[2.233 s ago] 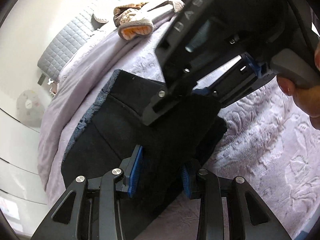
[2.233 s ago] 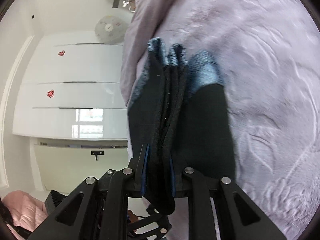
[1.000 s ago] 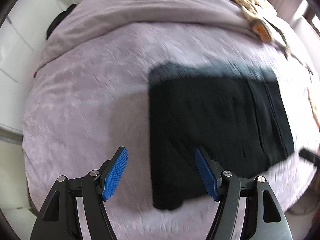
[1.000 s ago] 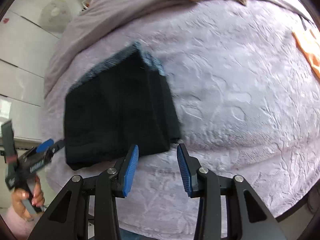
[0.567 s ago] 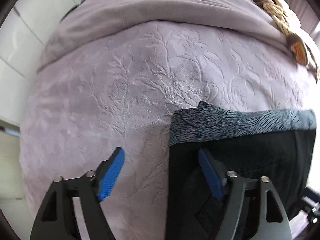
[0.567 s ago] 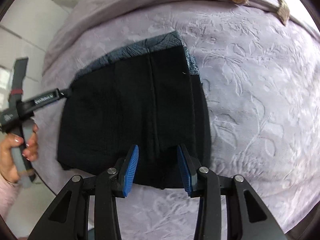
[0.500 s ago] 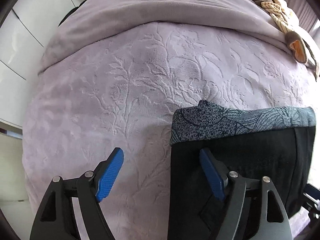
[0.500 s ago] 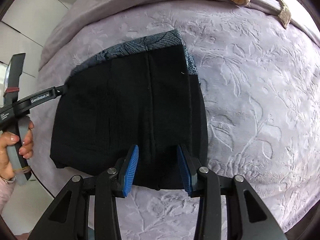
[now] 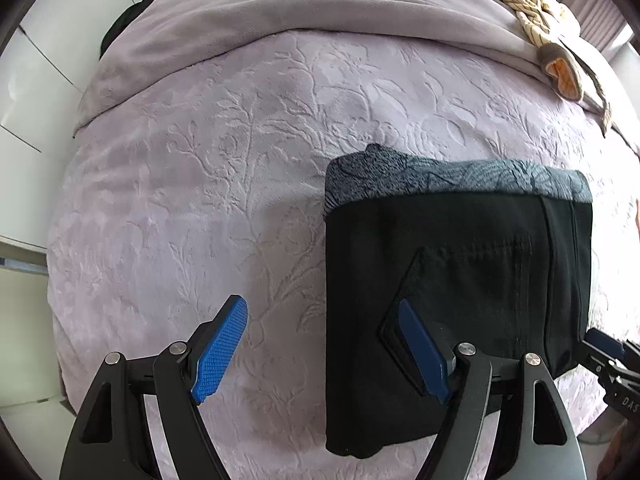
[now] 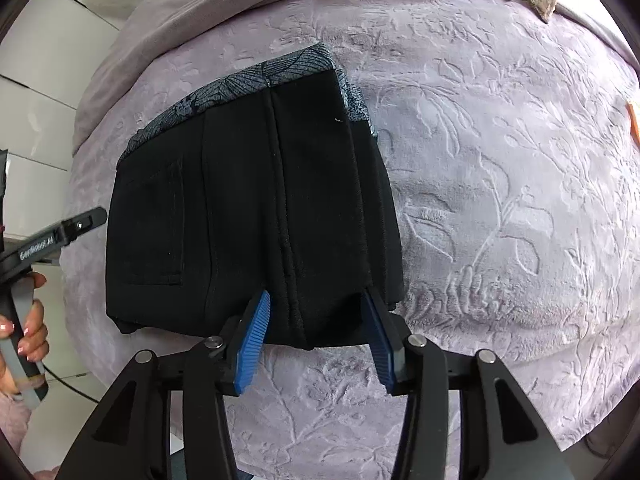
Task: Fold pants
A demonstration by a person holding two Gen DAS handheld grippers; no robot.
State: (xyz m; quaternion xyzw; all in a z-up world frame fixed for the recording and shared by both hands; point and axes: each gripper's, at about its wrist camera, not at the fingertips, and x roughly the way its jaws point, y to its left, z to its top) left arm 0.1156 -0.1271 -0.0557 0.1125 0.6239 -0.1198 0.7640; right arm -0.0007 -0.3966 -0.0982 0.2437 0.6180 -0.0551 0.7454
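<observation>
The black pants [image 9: 460,276] lie folded in a flat rectangle on the bed, with the grey patterned waistband [image 9: 452,178] at the far edge. My left gripper [image 9: 320,344] hangs open over their left edge, one pad above the cloth and the other above the bedspread. In the right wrist view the pants [image 10: 248,200] fill the middle left. My right gripper [image 10: 316,336] stands at their near folded edge. Its jaws are opening, the edge lies between the pads, and neither pad presses on it. The left gripper [image 10: 60,236] shows at the pants' left side, held by a hand [image 10: 28,320].
A lilac embossed bedspread [image 9: 200,160] covers the bed. Striped beige clothing [image 9: 532,4] lies at the far right of it, and something orange [image 10: 634,120] shows at the right edge. White cabinet doors [image 10: 36,92] stand beyond the bed's left side.
Both grippers held the pants in the air; now the pants lie folded on the bed and both are off them. The right jaws have widened over the near edge.
</observation>
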